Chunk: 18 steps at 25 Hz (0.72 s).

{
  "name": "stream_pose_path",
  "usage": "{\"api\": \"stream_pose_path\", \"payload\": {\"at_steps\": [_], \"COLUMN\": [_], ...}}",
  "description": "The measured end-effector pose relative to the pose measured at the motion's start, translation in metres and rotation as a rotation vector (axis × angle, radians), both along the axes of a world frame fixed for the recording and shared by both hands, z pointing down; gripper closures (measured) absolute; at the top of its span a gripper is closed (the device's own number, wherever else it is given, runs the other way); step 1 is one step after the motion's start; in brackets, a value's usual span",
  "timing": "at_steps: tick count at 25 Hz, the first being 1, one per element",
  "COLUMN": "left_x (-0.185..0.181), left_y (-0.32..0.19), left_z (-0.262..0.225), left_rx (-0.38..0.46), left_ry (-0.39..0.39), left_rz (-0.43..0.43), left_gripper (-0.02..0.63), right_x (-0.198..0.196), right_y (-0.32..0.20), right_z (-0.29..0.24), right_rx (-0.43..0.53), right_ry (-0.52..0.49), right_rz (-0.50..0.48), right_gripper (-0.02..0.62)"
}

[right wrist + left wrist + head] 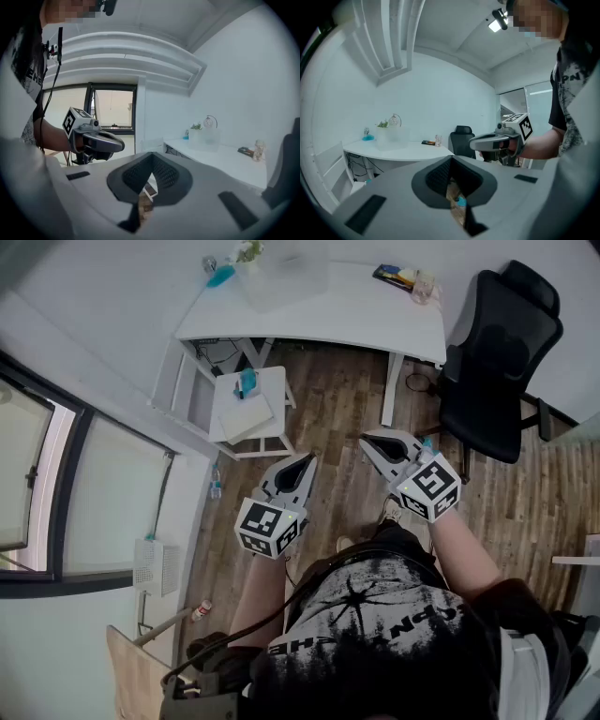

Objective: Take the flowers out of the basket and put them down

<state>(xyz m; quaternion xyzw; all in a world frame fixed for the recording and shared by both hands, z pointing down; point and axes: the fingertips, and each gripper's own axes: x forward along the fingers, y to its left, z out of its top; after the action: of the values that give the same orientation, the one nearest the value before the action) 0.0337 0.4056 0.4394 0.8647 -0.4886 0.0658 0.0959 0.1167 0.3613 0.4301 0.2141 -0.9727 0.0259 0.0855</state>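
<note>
- The small white side table [251, 407] stands on the wooden floor at 11 o'clock from my left tongs [306, 463], between me and the bench [366, 317]. It plays no part in the job.
- The flowers [249, 251], a few green sprigs, stand in the basket [286, 276]. It looks to me like a pale, see-through tub with a thin wire hoop. It sits at the left end of the bench, at about 12 o'clock from my left tongs and well apart from them.
- My left tongs are held in front of my waist and tipped slightly down. The jaws are together, with nothing between them but a sliver of floor.
- My right tongs [370, 442] sit at 3 o'clock of the left pair. They too are closed and empty.
- A black office chair [502, 362] stands at 1 o'clock from the right tongs, by the right end of the bench.
- I judge that the task has not started and I am at the approach: the flowers are in the basket and nothing is gripped.
- Next I need to walk up to the left end of the bench, skirting the side table. Then I should part one pair of jaws, probably steady the basket with the other pair, take the stems low and lift them straight up.
</note>
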Motion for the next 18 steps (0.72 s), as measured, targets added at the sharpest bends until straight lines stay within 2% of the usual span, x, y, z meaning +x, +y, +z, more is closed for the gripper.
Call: {"api": "stream_pose_path", "payload": {"at_steps": [10, 18], "left_x": [0.009, 0.009], "left_y": [-0.007, -0.018], "left_z": [-0.004, -0.004], "left_rx": [0.012, 0.007], "left_ry": [0.0, -0.005], "left_rz": [-0.002, -0.009], "left_gripper": [0.595, 0.595], "right_x": [0.003, 0.006], "right_y": [-0.001, -0.013], "right_z": [-0.011, -0.013], "right_rx": [0.018, -0.035], "right_ry": [-0.006, -0.061], "right_rz": [-0.01, -0.009], "right_gripper": [0.583, 0.582]}}
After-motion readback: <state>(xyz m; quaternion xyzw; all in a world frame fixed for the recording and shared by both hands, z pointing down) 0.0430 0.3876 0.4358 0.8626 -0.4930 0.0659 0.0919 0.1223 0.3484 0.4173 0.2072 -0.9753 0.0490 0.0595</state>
